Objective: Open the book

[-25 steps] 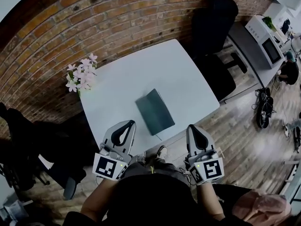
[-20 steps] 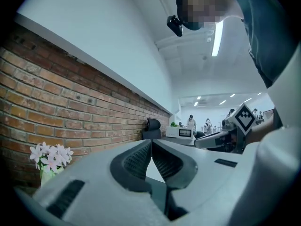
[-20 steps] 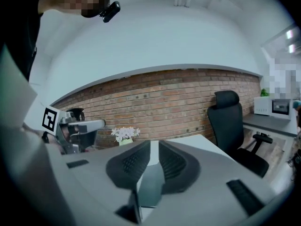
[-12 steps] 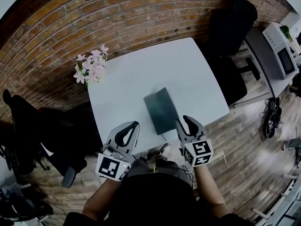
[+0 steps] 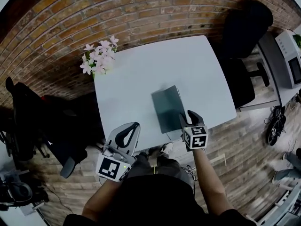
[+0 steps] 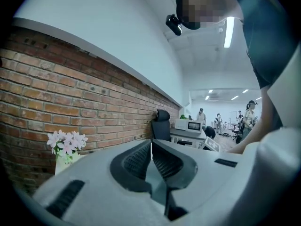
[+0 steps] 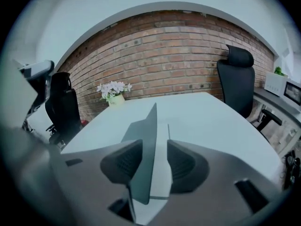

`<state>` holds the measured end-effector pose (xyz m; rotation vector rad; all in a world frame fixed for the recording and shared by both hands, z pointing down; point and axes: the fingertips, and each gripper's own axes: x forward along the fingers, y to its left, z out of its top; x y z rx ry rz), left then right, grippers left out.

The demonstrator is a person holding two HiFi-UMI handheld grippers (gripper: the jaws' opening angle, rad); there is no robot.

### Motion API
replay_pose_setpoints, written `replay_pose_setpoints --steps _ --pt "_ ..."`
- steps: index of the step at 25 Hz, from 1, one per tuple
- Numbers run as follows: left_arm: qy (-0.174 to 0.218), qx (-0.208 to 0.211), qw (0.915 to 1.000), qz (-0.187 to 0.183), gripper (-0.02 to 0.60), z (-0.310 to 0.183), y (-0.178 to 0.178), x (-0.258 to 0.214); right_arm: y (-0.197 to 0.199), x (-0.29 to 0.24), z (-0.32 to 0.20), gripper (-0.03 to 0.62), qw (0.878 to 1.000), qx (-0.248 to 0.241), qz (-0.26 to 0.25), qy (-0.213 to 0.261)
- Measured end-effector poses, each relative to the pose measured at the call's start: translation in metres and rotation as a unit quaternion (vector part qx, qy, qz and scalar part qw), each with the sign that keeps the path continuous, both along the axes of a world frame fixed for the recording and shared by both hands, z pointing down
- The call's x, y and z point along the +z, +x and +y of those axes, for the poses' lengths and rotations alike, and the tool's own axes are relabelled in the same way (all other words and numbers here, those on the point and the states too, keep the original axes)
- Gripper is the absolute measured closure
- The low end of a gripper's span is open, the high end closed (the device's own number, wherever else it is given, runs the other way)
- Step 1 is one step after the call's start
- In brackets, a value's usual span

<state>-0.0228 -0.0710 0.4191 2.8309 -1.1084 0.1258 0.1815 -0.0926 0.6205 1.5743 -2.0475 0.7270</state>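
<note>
A dark teal book [image 5: 167, 108] lies on the white table [image 5: 141, 69] near its front edge. My right gripper [image 5: 188, 115] is down at the book's near right corner. In the right gripper view, the book's dark cover [image 7: 148, 140] stands on edge between my right gripper's [image 7: 155, 150] jaws, close to the left one, with a pale surface to its right. Those jaws are opening and do not press on the cover. My left gripper [image 5: 133, 126] hovers off the table's front edge, left of the book. Its jaws [image 6: 151, 142] meet with nothing between them.
A pot of pink flowers [image 5: 99, 55] stands at the table's far left corner by the brick wall. A black office chair [image 5: 244, 27] is at the table's right side and another dark chair [image 5: 28, 112] at the left. People stand far off in the room [image 6: 218, 121].
My right gripper has dropped from in front of the body down to the book's near corner, and its jaws have spread apart. The left gripper has sunk slightly.
</note>
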Motion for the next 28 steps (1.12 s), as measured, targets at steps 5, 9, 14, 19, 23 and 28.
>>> replay_pose_setpoints --steps 5,9,14,19,23,28 --pt "-0.010 -0.017 0.9998 -0.002 0.552 0.003 -0.009 0.005 0.000 0.035 -0.006 0.431 0.999 0.004 -0.008 -0.042" --pt "-0.016 -0.029 0.9994 -0.005 0.552 0.007 -0.017 0.009 0.002 0.056 -0.009 0.427 0.997 0.012 -0.014 -0.070" --pt "-0.022 -0.042 0.9989 -0.007 0.552 0.008 -0.025 0.012 0.004 0.066 -0.010 0.417 0.995 0.022 -0.044 -0.083" --pt "-0.033 -0.046 0.9984 -0.006 0.552 0.008 -0.026 0.018 0.004 0.073 -0.009 0.413 0.993 0.030 -0.066 -0.095" --pt "-0.037 -0.047 0.9982 -0.004 0.552 0.007 -0.024 0.019 0.004 0.071 -0.010 0.411 0.994 0.025 -0.072 -0.083" --pt "-0.042 -0.048 0.9980 -0.002 0.552 0.005 -0.023 0.021 0.005 0.070 -0.010 0.413 0.994 0.024 -0.076 -0.071"
